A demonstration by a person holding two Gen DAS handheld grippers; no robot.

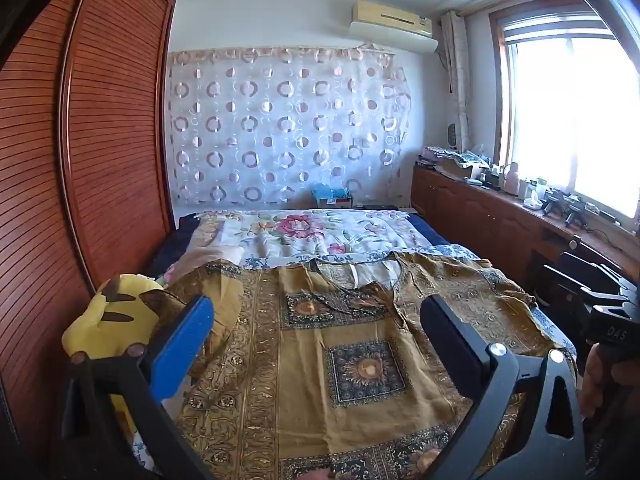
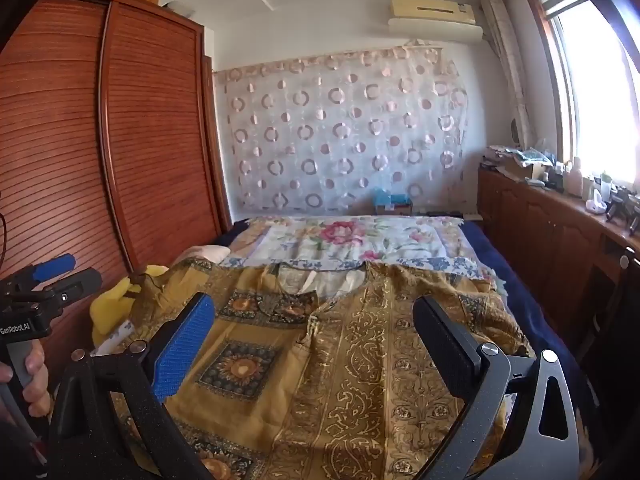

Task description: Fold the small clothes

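A mustard-gold patterned top (image 1: 344,356) with dark sunflower squares lies spread flat on the bed, neckline at the far side; it also shows in the right wrist view (image 2: 340,360). My left gripper (image 1: 316,312) is open and empty, held above the garment's left half. My right gripper (image 2: 314,312) is open and empty, held above the garment's middle. The left gripper also appears at the left edge of the right wrist view (image 2: 56,276), and the right gripper at the right edge of the left wrist view (image 1: 592,292).
A yellow plush toy (image 1: 108,320) lies at the bed's left edge beside a tall wooden wardrobe (image 1: 100,140). A floral quilt (image 1: 312,232) covers the far bed. A wooden cabinet (image 1: 500,216) with clutter runs along the right under the window.
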